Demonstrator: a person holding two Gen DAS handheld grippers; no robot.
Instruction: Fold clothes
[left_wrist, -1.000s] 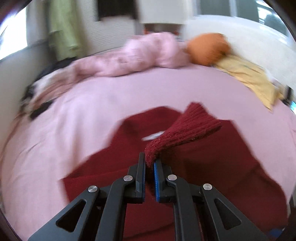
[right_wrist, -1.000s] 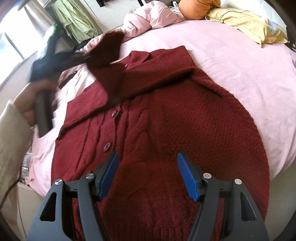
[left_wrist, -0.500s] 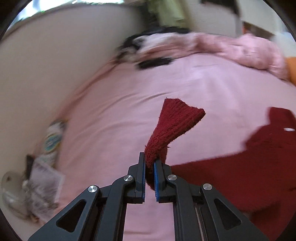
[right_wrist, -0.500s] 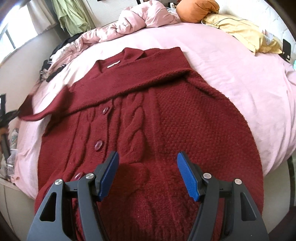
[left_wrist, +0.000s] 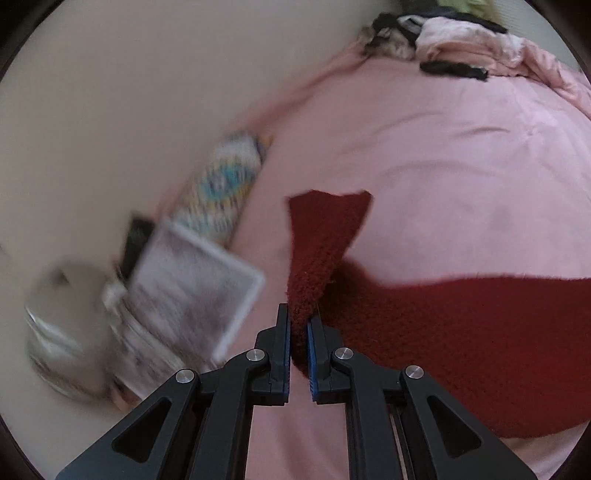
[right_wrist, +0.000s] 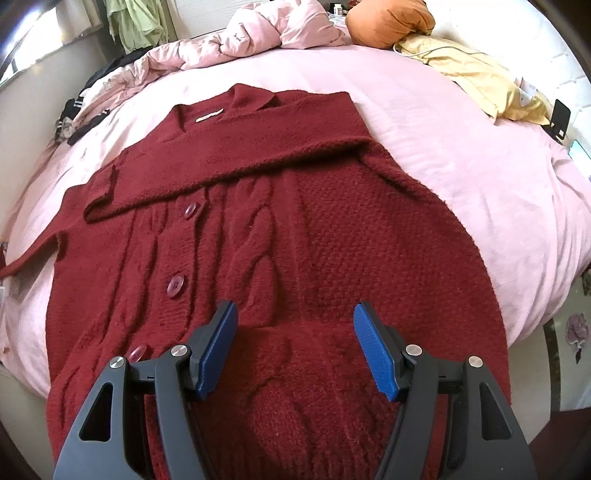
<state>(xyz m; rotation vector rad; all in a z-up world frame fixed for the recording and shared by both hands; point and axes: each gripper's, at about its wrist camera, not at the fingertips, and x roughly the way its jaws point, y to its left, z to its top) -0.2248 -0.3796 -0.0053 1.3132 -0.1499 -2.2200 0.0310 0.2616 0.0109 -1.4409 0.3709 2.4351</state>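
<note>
Left hand-held gripper (left_wrist: 298, 326) clamped on sleeve (left_wrist: 321, 240) cuff, 12 o'clock of jaws. Right hand-held gripper (right_wrist: 293, 347) apart, empty, above cardigan (right_wrist: 295, 229) spread on bed (right_wrist: 480, 177). Knit: soft, thick, stretchy; take edges, cuffs.

dark red cardigan (right_wrist: 295, 229) with cable-knit pattern and purplish-red buttons (right_wrist: 175, 286) on a pale pink bed sheet (right_wrist: 461, 177); far off, an orange cushion (right_wrist: 388, 20), yellow cloth (right_wrist: 476, 74) and green garment (right_wrist: 136, 26); blue-padded black fingers (right_wrist: 218, 350).
</note>
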